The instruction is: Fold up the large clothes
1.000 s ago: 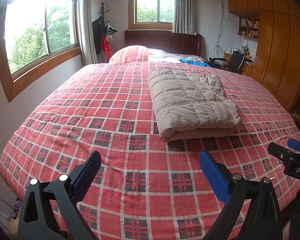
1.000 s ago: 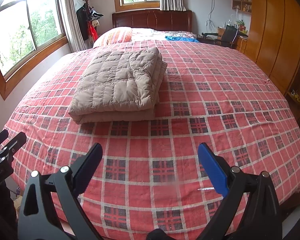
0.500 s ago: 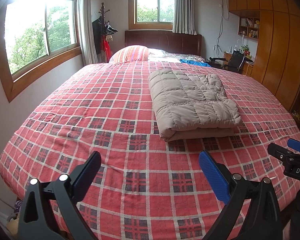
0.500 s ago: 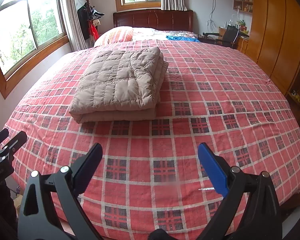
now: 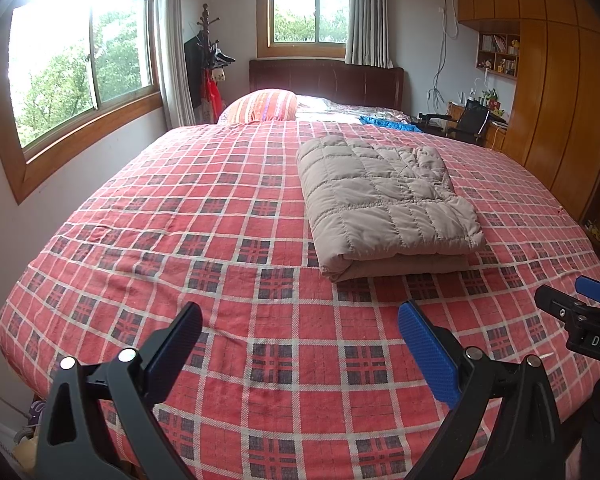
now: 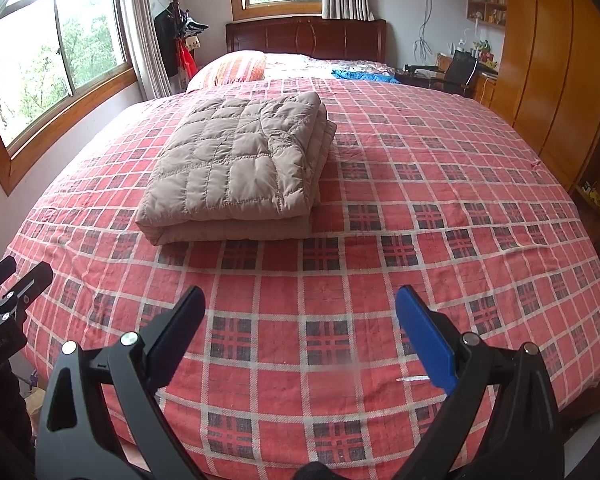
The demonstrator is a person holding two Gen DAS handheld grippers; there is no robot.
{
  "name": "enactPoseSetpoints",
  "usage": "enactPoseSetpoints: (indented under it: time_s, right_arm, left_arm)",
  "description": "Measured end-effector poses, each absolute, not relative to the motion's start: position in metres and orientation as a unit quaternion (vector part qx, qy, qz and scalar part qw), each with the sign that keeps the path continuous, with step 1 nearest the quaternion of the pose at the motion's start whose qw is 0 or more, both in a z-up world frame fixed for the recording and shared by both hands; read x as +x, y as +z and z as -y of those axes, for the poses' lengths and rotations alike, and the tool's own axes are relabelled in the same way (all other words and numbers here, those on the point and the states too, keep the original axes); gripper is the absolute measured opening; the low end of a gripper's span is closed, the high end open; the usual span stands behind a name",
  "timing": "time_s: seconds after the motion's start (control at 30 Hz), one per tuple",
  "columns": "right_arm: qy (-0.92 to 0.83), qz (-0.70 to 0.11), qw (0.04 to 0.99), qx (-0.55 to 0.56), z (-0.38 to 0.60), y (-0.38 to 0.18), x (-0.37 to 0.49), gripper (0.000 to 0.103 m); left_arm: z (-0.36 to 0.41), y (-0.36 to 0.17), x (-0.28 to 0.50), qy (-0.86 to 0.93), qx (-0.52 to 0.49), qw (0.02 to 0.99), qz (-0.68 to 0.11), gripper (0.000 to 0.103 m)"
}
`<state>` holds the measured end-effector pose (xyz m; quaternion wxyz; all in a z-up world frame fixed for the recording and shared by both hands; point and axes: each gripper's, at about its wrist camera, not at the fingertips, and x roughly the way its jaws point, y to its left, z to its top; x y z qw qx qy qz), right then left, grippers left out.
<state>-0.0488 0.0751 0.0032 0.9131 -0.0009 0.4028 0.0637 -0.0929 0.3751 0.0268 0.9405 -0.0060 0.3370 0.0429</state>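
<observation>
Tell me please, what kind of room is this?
Most likely a home bedroom. A large bed with a red plaid cover fills the view, with a dark wooden headboard and a striped pillow at its far end. A tall wooden wardrobe stands along the right wall.

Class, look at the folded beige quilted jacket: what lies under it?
The folded beige quilted jacket rests on the red plaid bedspread, which shows all around it. The patch directly beneath is covered, so anything there cannot be seen.
</observation>
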Motion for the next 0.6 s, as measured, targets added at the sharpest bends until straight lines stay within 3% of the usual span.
enactPoseSetpoints:
  time_s: [0.6]
  right_arm:
    - [0.073,-0.408,0.91,0.008,-0.0684,0.0052,-0.045,0.096]
  left_arm:
    - [-0.3763,0.0252,-0.0925,0.042,-0.005,0.94,-0.338,0.099]
